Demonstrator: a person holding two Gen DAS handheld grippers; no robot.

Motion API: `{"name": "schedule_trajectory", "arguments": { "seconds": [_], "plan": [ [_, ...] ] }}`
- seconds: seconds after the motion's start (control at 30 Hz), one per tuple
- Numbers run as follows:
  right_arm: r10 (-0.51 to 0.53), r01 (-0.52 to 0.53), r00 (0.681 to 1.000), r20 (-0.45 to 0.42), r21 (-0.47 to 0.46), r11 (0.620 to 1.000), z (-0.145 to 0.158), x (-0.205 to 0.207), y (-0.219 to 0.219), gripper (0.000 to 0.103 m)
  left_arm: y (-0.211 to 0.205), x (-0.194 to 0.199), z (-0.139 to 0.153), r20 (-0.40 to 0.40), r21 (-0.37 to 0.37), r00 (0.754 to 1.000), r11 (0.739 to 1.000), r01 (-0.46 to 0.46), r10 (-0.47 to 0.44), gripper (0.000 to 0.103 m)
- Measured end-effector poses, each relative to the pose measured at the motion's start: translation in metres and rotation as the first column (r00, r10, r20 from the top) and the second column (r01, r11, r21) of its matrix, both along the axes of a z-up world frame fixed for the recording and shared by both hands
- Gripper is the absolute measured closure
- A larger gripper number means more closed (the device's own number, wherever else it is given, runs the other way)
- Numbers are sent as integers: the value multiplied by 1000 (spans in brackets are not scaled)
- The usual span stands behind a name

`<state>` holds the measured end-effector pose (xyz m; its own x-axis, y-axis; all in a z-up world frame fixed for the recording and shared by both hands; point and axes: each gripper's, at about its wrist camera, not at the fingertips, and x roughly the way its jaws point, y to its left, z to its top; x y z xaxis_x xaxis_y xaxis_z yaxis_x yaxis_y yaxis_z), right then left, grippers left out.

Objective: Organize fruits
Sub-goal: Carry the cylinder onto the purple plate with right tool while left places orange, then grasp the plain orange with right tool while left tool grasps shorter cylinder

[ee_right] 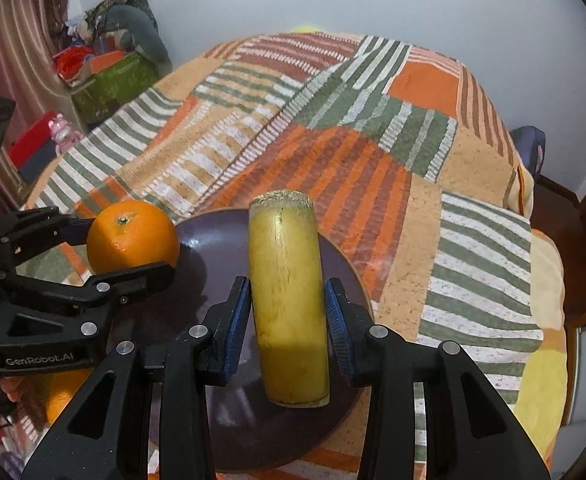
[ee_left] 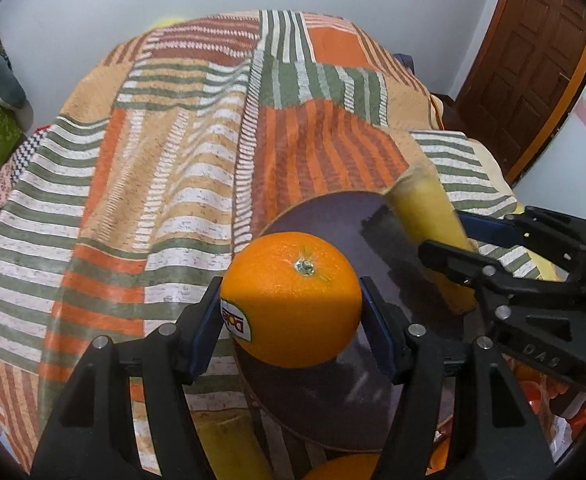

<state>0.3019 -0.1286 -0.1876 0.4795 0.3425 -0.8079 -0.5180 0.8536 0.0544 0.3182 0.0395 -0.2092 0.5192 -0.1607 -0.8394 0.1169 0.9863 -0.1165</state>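
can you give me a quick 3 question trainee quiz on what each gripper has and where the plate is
1. Multiple choice: what sits between the left gripper's pads?
A. a lemon
B. an orange
C. an apple
2. True or false: the dark plate lies on a striped patchwork blanket.
3. Fill in: the right gripper carries a yellow ____ piece, cut flat at both ends.

Key
1. B; the orange bears a brand sticker and is over the plate's near edge.
2. True.
3. Banana, going by colour and shape; its far end points away from the camera over the plate.
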Motion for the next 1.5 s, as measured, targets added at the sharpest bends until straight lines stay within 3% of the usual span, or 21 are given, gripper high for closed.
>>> {"name": "schedule_trajectory", "arguments": {
  "seconds": [0.07, 0.6, 0.8, 1.1, 1.5],
  "plan": [
    [10, -10, 1000, -19, -3, 1000, -5, 1, 2, 79, 0, 3, -4, -15, -5, 1000, 1000, 3, -4, 39],
    [17, -17, 1000, 2, -12, 1000, -1, -1, 5, 77, -10, 9, -22, -82, 3, 996, 999, 34, -34, 38],
    [3, -3, 1000, 26, -2, 1000, 5, -14, -1, 59, -5, 2, -6, -34, -1, 999, 1000, 8, -8, 22],
    [-26, 24, 997, 73, 41, 999, 28, -41, -12, 48, 3, -32, 32, 64, -3, 998, 1000, -15, 16, 21],
    [-28, 13, 986, 164, 90, 996, 60, -91, -9, 30, 26, -108, 87, 214, 5, 974, 997, -76, 74, 17]
  ]
}}
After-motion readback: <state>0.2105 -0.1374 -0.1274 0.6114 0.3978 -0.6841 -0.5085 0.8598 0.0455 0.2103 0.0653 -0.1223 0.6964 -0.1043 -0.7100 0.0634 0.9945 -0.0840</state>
